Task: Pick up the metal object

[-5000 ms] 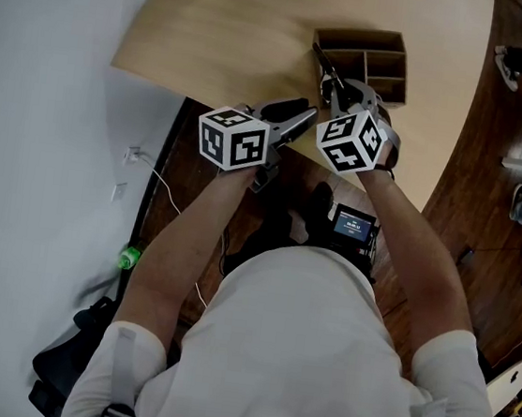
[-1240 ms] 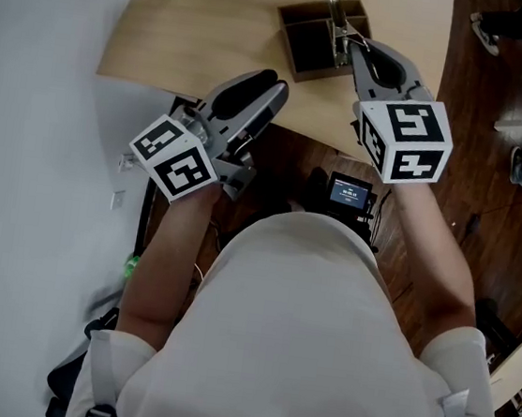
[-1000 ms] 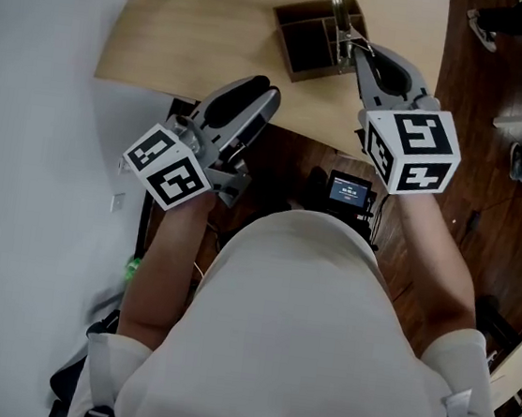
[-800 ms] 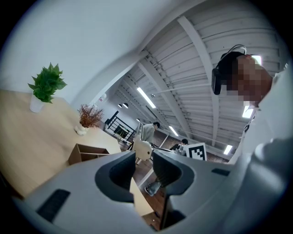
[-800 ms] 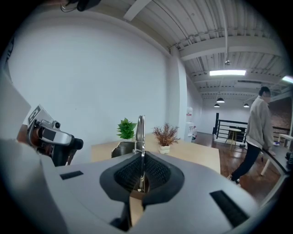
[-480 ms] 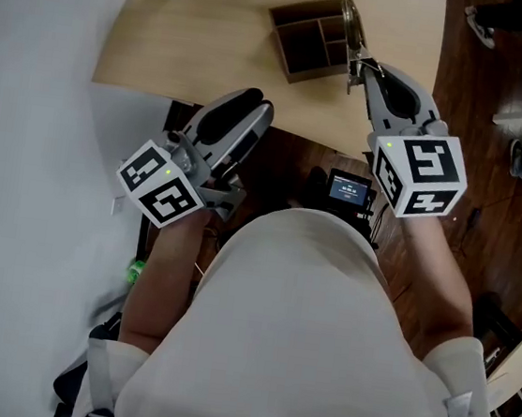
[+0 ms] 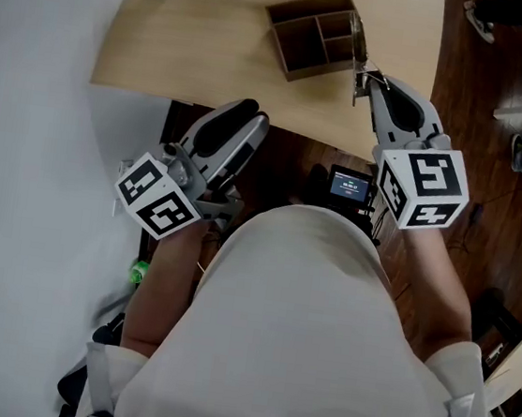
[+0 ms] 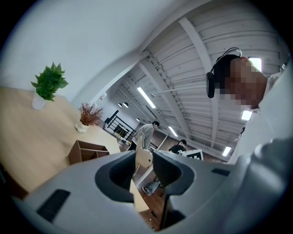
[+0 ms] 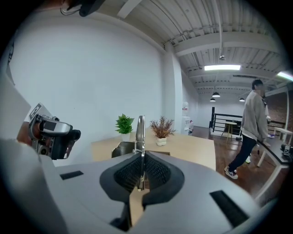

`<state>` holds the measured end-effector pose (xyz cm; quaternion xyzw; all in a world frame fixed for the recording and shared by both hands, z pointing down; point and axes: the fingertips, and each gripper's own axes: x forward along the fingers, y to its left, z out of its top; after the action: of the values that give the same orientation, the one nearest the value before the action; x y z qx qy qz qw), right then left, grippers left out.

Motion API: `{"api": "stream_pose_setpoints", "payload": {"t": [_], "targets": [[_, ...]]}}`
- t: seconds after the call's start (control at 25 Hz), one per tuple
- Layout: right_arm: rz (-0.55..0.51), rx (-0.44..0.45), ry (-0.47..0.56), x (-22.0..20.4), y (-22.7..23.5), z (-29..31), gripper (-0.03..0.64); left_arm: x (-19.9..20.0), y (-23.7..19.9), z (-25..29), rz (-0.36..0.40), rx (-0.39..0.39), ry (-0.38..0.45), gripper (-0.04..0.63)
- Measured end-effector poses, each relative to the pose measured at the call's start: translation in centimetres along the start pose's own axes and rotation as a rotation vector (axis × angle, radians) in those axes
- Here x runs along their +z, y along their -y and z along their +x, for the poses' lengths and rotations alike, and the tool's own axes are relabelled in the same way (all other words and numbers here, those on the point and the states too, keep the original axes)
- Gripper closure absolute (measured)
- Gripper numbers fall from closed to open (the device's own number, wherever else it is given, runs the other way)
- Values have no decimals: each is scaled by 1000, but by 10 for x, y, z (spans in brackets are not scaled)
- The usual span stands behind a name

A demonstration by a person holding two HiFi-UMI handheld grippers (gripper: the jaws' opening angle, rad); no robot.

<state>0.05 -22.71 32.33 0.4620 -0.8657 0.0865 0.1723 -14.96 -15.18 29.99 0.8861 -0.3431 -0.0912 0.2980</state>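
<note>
Right gripper view: metal object (image 9: 140,130) pinched upright between jaws.

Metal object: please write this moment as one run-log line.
right gripper: shut on metal object, near box | left gripper: open, empty | stage: object gripped

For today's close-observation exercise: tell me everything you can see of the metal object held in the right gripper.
The metal object is a slim, flat, shiny silver piece, rather like a utensil handle, with a small crosswise part low down. It stands upright, clamped between the jaws of the right gripper, and its upper length sticks out beyond them. In the head view it is by the wooden organizer on the table. Only the jaws visibly touch it.
</note>
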Motion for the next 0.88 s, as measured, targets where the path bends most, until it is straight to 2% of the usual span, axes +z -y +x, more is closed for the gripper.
{"api": "stream_pose_setpoints", "payload": {"t": [0.88], "targets": [[22, 34, -50, -24, -14, -24, 610, -16, 12, -16, -28, -1, -26, 499]]}}
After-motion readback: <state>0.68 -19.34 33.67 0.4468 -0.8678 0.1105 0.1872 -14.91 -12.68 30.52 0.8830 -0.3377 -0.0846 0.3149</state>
